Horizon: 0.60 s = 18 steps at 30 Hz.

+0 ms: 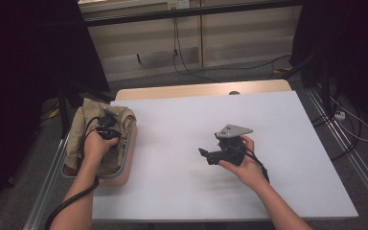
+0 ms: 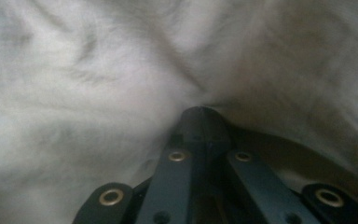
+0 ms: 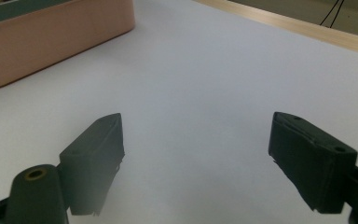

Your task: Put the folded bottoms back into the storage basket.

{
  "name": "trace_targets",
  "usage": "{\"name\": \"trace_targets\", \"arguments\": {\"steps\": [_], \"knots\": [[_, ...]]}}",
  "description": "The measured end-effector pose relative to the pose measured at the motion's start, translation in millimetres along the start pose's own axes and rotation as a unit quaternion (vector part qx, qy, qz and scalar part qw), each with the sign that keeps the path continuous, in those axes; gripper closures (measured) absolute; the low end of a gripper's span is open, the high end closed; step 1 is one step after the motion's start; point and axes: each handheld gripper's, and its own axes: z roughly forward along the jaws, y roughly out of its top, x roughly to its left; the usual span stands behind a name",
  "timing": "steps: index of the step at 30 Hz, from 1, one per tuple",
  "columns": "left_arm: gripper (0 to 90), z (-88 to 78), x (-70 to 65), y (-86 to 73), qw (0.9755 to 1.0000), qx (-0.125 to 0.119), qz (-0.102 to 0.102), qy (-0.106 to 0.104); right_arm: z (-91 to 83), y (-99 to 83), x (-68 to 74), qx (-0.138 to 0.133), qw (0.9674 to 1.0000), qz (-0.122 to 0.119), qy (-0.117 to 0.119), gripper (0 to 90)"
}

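Observation:
A crumpled beige cloth [image 1: 87, 120] lies in a pink basket [image 1: 127, 162] at the table's left edge. My left gripper [image 1: 109, 120] points down into that cloth. In the left gripper view its jaws stand together at the tip [image 2: 200, 117], and the pale cloth [image 2: 98, 79] bunches in folds that run to them. My right gripper [image 1: 202, 154] rests low over the white table top [image 1: 172, 120] right of the middle, pointing left. Its jaws stand wide apart [image 3: 196, 140] with nothing between them.
The pink basket's side [image 3: 51, 42] lies ahead and to the left in the right gripper view. A wooden strip [image 1: 196, 89] runs along the table's far edge. Cables trail on the floor beyond and to the right.

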Motion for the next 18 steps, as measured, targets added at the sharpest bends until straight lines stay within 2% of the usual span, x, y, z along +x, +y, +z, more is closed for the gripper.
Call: {"name": "trace_targets", "arguments": {"steps": [3,7,14,18], "knots": [[90.0,-1.3,-2.6,-1.5,1.0,0.005,0.002,0.002,-0.3,0.3,-0.1,-0.002,1.0,-0.001,0.0,17.7],[90.0,-6.5,-2.7,1.5,0.9998,-0.011,0.008,0.011,-1.5,0.8,0.6,-0.003,1.0,-0.003,-0.001,17.7],[90.0,-39.3,-8.7,22.4,0.9988,-0.041,0.019,0.019,-3.2,1.2,-2.4,-0.003,1.0,0.003,-0.005,17.7],[90.0,-42.7,-12.9,30.6,0.9983,-0.045,0.028,0.021,-2.6,1.0,-1.6,-0.003,1.0,0.003,-0.004,17.7]]}}
